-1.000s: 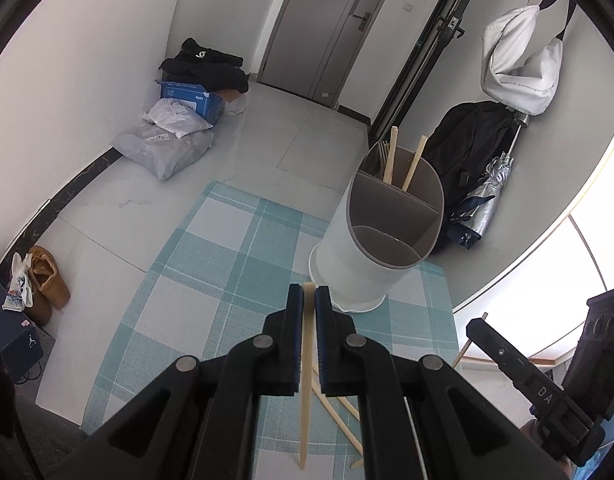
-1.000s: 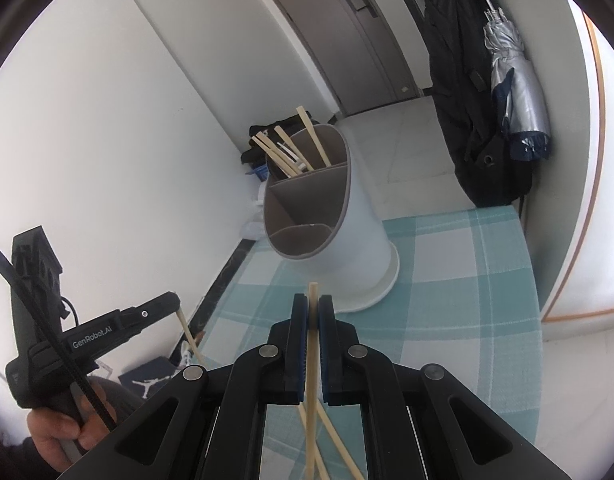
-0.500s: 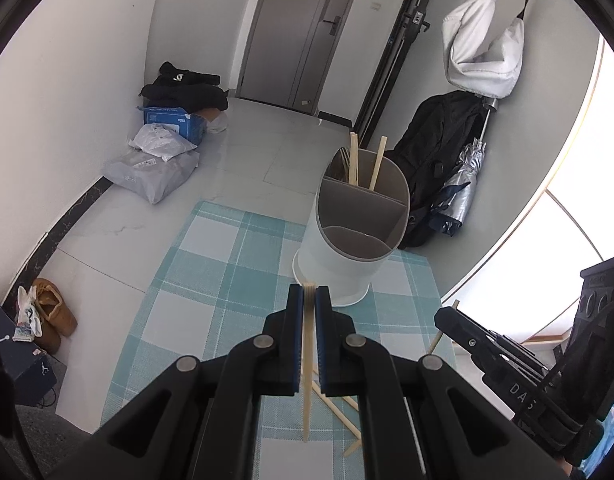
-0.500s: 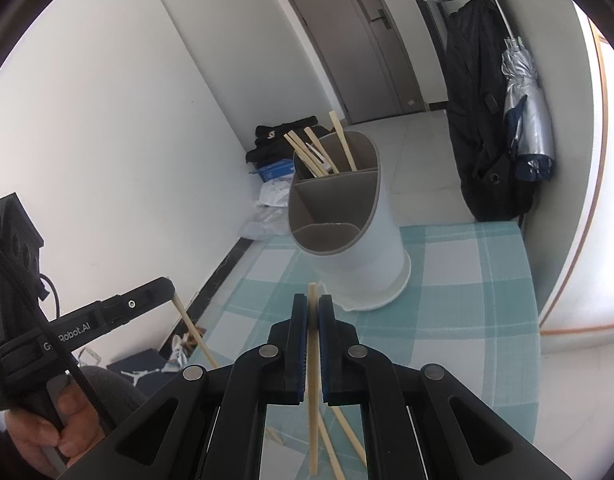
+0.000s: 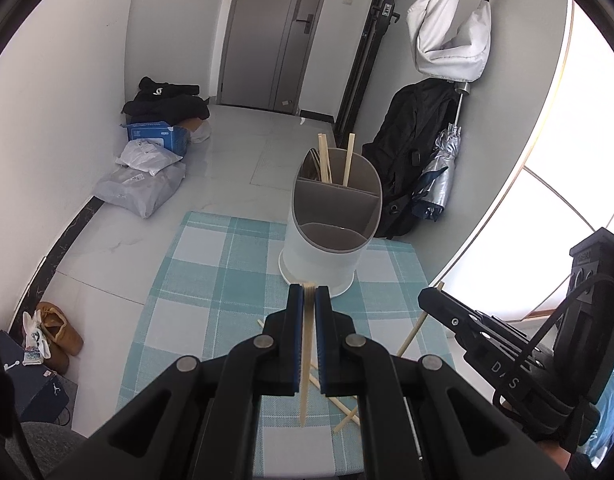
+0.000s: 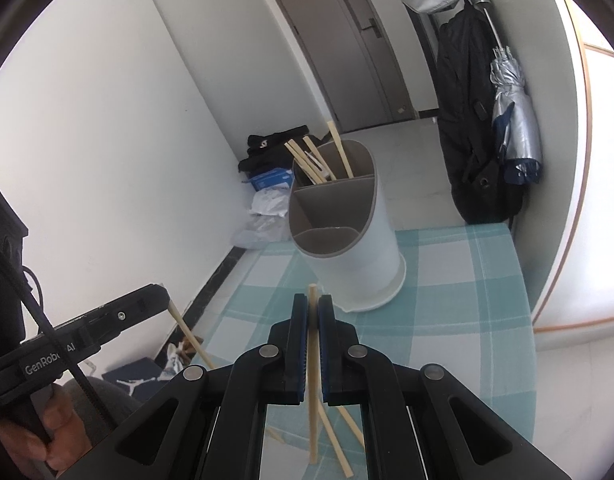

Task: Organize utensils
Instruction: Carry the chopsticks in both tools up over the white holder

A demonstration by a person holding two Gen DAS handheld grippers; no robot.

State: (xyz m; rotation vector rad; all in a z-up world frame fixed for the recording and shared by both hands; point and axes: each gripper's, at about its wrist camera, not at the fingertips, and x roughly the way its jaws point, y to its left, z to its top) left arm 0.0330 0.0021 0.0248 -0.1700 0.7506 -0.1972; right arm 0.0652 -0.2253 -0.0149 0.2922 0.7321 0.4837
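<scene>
A white utensil holder [image 5: 327, 248] [image 6: 355, 256] with grey inner compartments stands on a teal checked tablecloth [image 5: 211, 300] [image 6: 459, 292]. Several wooden chopsticks [image 5: 349, 160] [image 6: 341, 156] stick out of its far compartment. My left gripper [image 5: 309, 296] is shut on one wooden chopstick [image 5: 305, 372], held above the cloth short of the holder. My right gripper [image 6: 313, 306] is shut on another chopstick [image 6: 314, 392], also short of the holder. A few loose chopsticks [image 5: 347, 408] [image 6: 339, 440] lie on the cloth under the grippers. Each gripper shows at the edge of the other's view, chopstick hanging from it.
The table edge drops to a pale floor [image 5: 119, 240]. Bags and a blue box [image 5: 155, 136] lie by the wall, shoes [image 5: 59, 328] lower left. A black backpack [image 5: 411, 148] and folded umbrella [image 6: 511, 116] lean at the right wall. A hand [image 6: 47, 432] grips the left tool.
Both grippers have lifted and drawn back from the holder with their chopsticks, so the holder looks smaller and farther. The left gripper has rolled slightly.
</scene>
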